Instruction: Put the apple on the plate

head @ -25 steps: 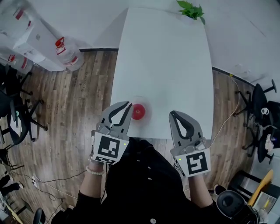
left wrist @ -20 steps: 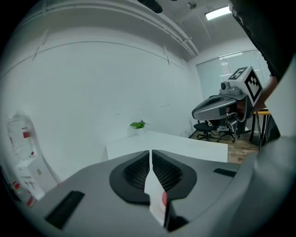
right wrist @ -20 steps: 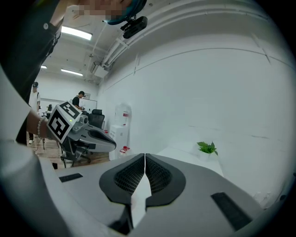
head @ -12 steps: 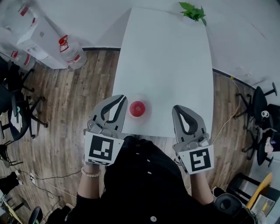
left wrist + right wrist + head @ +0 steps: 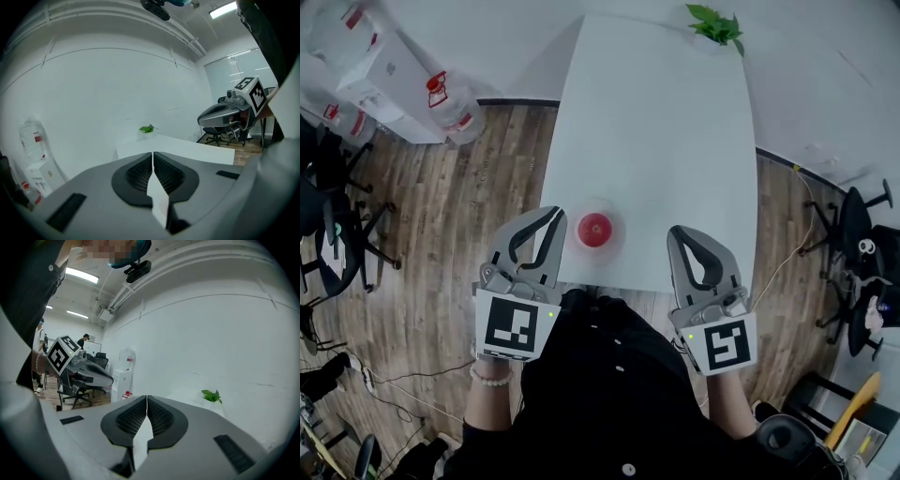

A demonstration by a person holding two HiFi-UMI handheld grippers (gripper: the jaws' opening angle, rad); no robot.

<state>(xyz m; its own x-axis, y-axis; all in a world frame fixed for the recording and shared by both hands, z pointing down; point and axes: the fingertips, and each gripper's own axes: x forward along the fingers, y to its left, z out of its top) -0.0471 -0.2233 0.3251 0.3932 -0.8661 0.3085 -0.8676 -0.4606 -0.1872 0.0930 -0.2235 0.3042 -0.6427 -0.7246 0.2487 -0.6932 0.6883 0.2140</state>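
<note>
A red apple (image 5: 594,228) rests on a pale round plate (image 5: 619,242), faint against the white table (image 5: 656,131), near its front edge. My left gripper (image 5: 557,215) hangs just left of the plate, apart from the apple, its jaws shut with nothing between them. In the left gripper view the left gripper's (image 5: 153,154) pads meet along a thin seam. My right gripper (image 5: 675,232) is over the table's front edge, right of the plate, also shut and empty (image 5: 146,398). Neither gripper view shows the apple or the plate.
A small green plant (image 5: 712,23) stands at the table's far end. Water bottles and white boxes (image 5: 441,94) sit on the wooden floor at the left. Office chairs (image 5: 862,225) stand at the right. A person's dark clothing fills the bottom of the head view.
The left gripper has drawn back from beside the apple, toward the person and a little left, and risen. The apple stays on the plate. The right gripper has hardly moved.
</note>
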